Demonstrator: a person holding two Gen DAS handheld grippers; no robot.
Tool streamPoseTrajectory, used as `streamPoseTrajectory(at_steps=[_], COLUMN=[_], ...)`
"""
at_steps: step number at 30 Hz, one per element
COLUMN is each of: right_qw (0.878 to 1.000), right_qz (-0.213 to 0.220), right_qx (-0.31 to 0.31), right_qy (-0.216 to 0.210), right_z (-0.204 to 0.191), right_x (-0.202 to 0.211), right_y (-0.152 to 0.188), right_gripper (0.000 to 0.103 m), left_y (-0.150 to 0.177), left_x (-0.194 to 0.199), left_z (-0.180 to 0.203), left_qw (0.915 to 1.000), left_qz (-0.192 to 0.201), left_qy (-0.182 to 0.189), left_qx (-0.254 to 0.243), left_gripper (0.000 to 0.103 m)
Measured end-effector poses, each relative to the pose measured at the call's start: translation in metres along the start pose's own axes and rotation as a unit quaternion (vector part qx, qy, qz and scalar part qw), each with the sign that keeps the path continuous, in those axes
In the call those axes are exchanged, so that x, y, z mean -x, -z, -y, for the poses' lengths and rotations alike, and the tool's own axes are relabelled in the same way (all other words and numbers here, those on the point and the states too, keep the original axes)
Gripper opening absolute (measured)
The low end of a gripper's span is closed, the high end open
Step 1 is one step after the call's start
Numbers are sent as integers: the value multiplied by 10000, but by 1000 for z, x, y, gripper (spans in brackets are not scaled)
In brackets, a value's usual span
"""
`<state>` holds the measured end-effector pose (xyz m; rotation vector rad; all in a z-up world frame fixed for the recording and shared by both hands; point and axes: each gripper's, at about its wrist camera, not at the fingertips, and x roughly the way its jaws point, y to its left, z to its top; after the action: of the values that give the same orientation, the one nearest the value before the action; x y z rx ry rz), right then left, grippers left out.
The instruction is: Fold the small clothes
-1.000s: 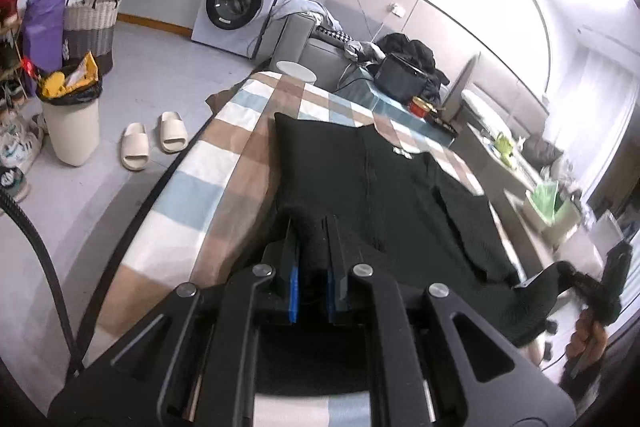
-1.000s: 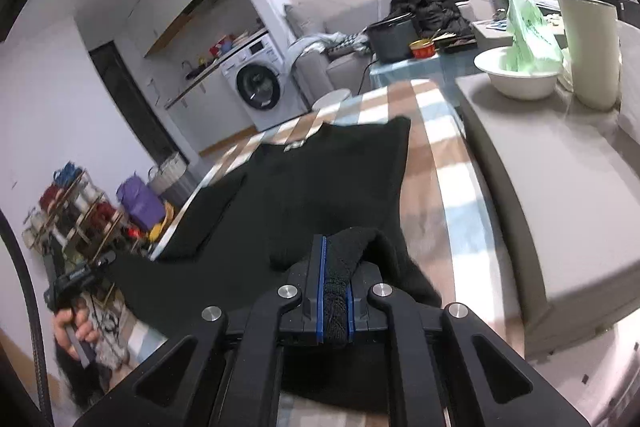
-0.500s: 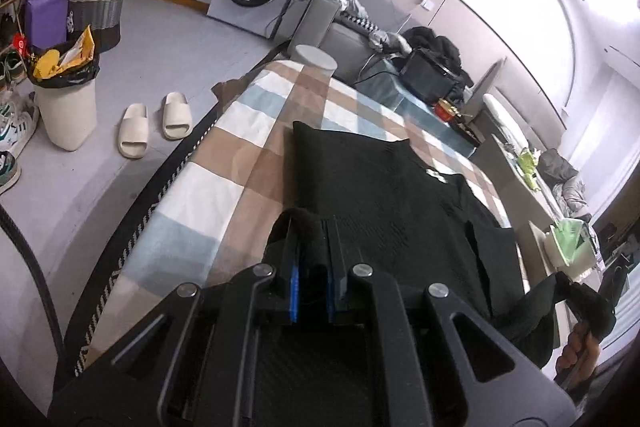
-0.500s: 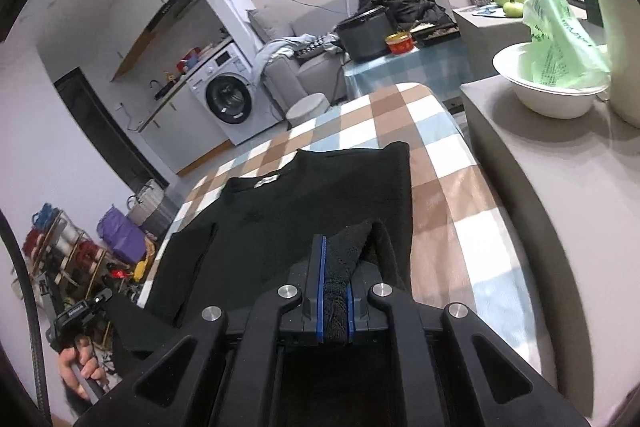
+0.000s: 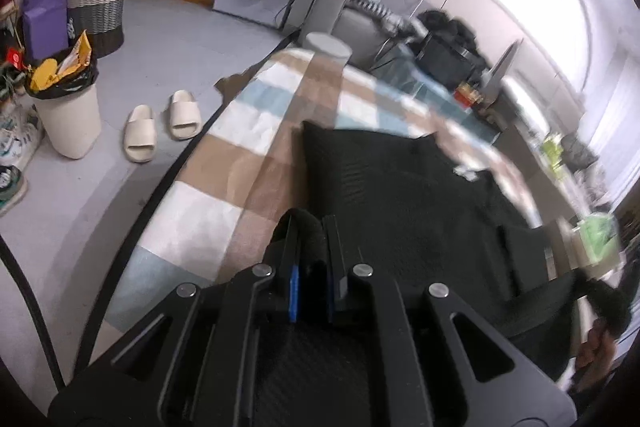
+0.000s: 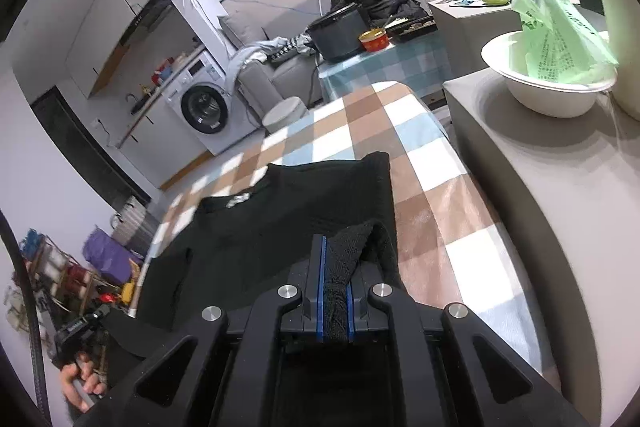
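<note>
Both tools (image 5: 311, 247) (image 6: 335, 259) downtilted, clamping sweater (image 6: 288, 211)

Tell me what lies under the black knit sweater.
Under the black knit sweater lies a checked brown, blue and white cloth, showing on all sides of it. Whatever is beneath the sweater's middle is covered. The left gripper and right gripper pinch its near edge.

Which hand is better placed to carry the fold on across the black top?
Neither alone, probably: the left tongs and right tongs each pinch a bunch of the top, so both likely travel together.
</note>
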<state>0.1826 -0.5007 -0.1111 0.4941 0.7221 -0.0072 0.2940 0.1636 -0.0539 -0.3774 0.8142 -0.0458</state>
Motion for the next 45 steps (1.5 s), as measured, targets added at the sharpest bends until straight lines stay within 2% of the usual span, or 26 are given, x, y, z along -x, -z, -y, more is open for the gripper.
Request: streamPoseTrajectory(at_steps=[2,5,6,8,10,12,14,18,23,25,26,27,28,29,30,31,34,39,45], right_qw=[9995,9942,9926,9923,9923,9907,9871,9780,9699,9656,9642,9628,9619,9603,9587,9585,9583,9524,9537], right_qz=[-208,-838,-925,-929,-835,-783,-920,-1295,-1549,-1610,-1601,-1564,-1540,-1549,-1543,-1557,-1577,-1652,-1721], right_qx=[84,334,416,602,841,1053,1281,1633,1878,2042,2110,2201,2252,2306,2365,2359,2343,2517,2422], right_qy=[215,587,664,551,354,364,257,111,44,70,111,143,177,257,346,371,433,488,468], right_z=[5,13,14,15,16,17,16,13,5,0,-2,-5,-6,-8,-9,-9,-8,-10,2], right_x=[-13,-27,-24,-9,16,33,42,35,15,9,8,7,6,5,5,6,9,25,52], right_y=[2,8,12,19,30,42,56,75,83,87,89,91,92,94,95,96,99,113,127], right_gripper=[10,16,18,29,58,60,60,61,67,68,68,68,65,62,53,45,33,31,30], left_y=[4,13,16,25,37,51,65,87,102,106,108,109,110,112,113,115,122,142,163], left_x=[-13,-13,-10,3,19,34,43,40,36,35,34,34,35,37,37,38,43,57,83], left_z=[-2,-4,-6,-6,-7,-8,-7,-2,11,13,15,16,18,19,20,21,24,28,19], left_qw=[9996,9985,9982,9974,9968,9961,9949,9926,9894,9890,9883,9874,9862,9852,9843,9833,9807,9766,9781], left_qz=[-191,-290,-295,-327,-332,-275,-316,-609,-590,-567,-575,-556,-499,-472,-478,-475,-530,-557,-678], left_qy=[-166,-348,-389,-435,-386,-392,-396,-205,-292,-243,-287,-391,-465,-452,-453,-468,-468,-470,-283], left_qx=[-90,-296,-339,-483,-609,-741,-870,-1029,-1291,-1348,-1383,-1430,-1512,-1587,-1636,-1692,-1821,-2024,-1949], left_gripper=[8,19,23,29,39,52,60,60,60,53,36,27,24,13,10,10,6,6,6])
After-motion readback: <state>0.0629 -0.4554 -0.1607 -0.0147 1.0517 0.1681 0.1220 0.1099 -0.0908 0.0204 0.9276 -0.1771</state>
